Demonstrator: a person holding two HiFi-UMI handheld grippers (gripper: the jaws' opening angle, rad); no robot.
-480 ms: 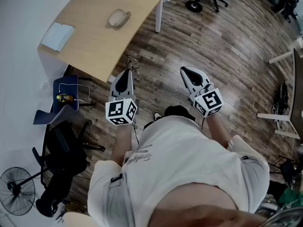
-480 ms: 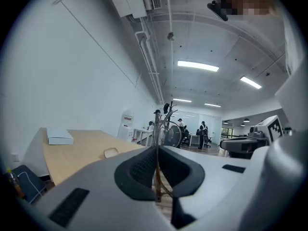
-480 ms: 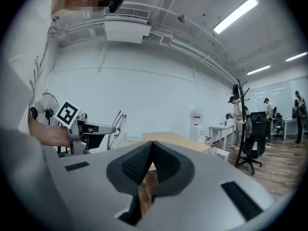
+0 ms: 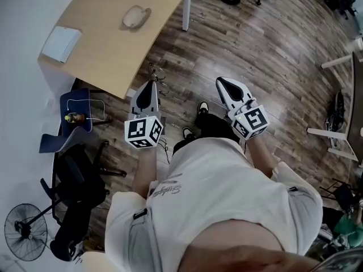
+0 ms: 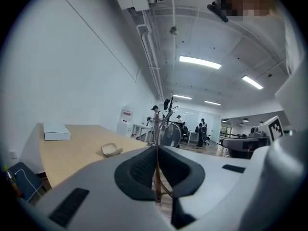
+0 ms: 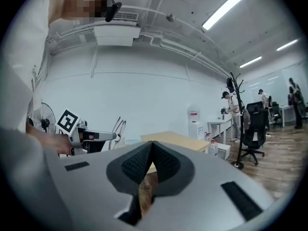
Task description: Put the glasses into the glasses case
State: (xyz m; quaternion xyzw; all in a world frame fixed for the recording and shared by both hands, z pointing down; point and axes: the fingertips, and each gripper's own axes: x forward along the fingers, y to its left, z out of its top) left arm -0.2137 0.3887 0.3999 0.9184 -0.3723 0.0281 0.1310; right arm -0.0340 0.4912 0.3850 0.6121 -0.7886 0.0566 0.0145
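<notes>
your left gripper [image 4: 152, 85] has its jaws pressed together on the glasses [image 4: 157, 72]. in the left gripper view a thin brown part of the frame [image 5: 157, 177] stands upright in the narrow line between the two dark pads, and the rest of the glasses rises above the jaw tips. in the head view the glasses stick out past the tips of this gripper, over the wooden floor [image 4: 272, 55] and just beside the near edge of the table [image 4: 113, 55], not touching it. the glasses case [image 4: 136, 17] lies on the table, well apart from the glasses and nearer to the far side. in the left gripper view the case [image 5: 111, 150] looks open, with a pale inside. a white box [image 4: 61, 43] lies on the left end of the same table, apart from the case. your right gripper [image 4: 222, 83] is held over the floor, to the right of the left one. in the right gripper view its jaws [image 6: 150, 146] meet at the tips and there is nothing between them. from there you also see the left gripper with the glasses at its tip [image 6: 119, 125].
</notes>
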